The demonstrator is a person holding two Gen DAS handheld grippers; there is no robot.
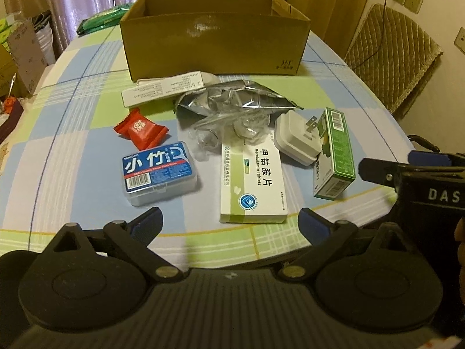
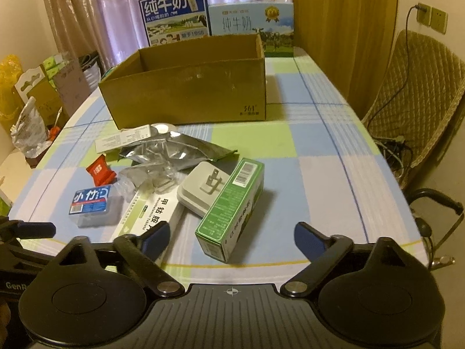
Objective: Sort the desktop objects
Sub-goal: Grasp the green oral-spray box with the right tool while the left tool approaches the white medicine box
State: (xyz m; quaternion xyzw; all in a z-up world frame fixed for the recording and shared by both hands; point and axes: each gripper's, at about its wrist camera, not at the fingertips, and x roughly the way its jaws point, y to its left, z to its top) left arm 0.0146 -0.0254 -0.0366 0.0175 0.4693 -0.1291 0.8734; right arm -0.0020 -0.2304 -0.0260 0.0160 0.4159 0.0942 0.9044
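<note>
Clutter lies on the checked tablecloth in front of the cardboard box, reading left from it: floss case, red candy, foil bag, tablet box, white plug adapter, green carton. Left gripper hovers near the tablet box, fingers apart and empty. Right gripper hovers near the green carton, fingers likewise apart.
</note>
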